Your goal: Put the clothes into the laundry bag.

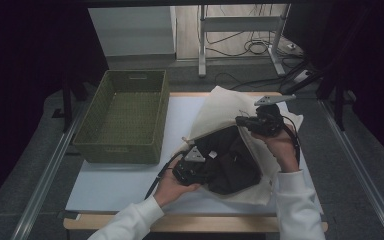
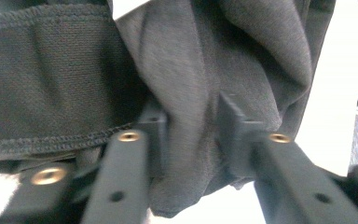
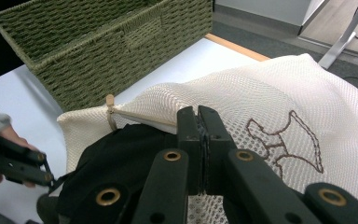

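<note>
At the centre of the high view, a cream mesh bag (image 1: 225,112) lies on the white table (image 1: 110,185), its mouth held open, and a black garment (image 1: 227,160) sits half inside it, spilling toward the lower middle of the frame.

The left gripper (image 1: 200,172), in the lower middle of that view, has its jaws clamped on a fold of the garment. In the left gripper view the dark cloth (image 2: 186,116) bunches between the two black fingers (image 2: 154,126), which press on it from both sides, and a stitched hem runs across the left of the frame.

The right gripper (image 1: 242,122), right of centre in the high view, has its jaws pressed together on the upper edge of the bag's mouth. In the right gripper view the fingers (image 3: 189,126) meet at the middle of the frame with the mesh (image 3: 261,93) pinched between them, an embroidered brown outline to the right.

A green woven basket (image 1: 125,117) stands at the left of the table, just beside the bag.
</note>
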Demonstrator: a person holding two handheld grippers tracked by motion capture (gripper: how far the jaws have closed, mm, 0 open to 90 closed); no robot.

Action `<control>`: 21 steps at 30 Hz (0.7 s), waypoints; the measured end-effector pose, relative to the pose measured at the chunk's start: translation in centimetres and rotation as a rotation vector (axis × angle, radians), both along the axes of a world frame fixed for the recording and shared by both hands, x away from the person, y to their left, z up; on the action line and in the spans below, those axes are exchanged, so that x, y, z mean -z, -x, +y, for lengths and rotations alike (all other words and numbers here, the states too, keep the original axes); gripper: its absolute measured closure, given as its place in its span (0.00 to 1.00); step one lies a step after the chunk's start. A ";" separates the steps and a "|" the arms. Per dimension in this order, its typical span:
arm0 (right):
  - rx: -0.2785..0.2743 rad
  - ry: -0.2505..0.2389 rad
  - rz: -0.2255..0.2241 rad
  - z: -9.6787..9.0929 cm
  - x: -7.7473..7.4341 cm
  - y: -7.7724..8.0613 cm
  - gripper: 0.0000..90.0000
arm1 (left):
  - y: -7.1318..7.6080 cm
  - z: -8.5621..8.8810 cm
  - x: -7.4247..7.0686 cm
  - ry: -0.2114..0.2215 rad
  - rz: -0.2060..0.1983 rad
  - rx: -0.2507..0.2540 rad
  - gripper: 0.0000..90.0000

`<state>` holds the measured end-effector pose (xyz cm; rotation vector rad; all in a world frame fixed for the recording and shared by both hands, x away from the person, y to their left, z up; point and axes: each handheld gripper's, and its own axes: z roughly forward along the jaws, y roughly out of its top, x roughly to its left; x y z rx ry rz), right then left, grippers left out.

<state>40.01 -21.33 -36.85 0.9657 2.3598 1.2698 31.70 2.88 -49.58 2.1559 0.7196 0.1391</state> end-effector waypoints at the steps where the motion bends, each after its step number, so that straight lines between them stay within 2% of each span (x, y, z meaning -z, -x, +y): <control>1: -0.001 0.001 0.000 0.0 0.0 0.0 0.99 | 0.0 -0.3 0.2 0.004 -0.001 -0.004 0.85; 4: -0.002 0.005 -0.002 0.1 0.1 -0.1 0.99 | -0.2 -1.3 0.5 -0.029 -0.012 0.012 0.90; 6: -0.002 0.006 -0.003 0.1 0.0 0.0 0.99 | -0.1 -1.8 0.5 -0.038 -0.029 0.006 0.91; 8: 0.000 0.005 -0.004 0.0 -0.1 0.1 0.99 | -0.2 -1.9 0.5 -0.038 -0.031 0.002 0.91; 14: -0.012 -0.004 0.002 0.0 -0.2 0.2 0.99 | -1.3 -2.0 0.5 -0.012 -0.004 -0.018 0.92; 21: -0.021 0.000 0.005 0.3 -0.1 0.1 0.99 | -2.1 -2.6 0.3 -0.040 -0.031 -0.028 0.93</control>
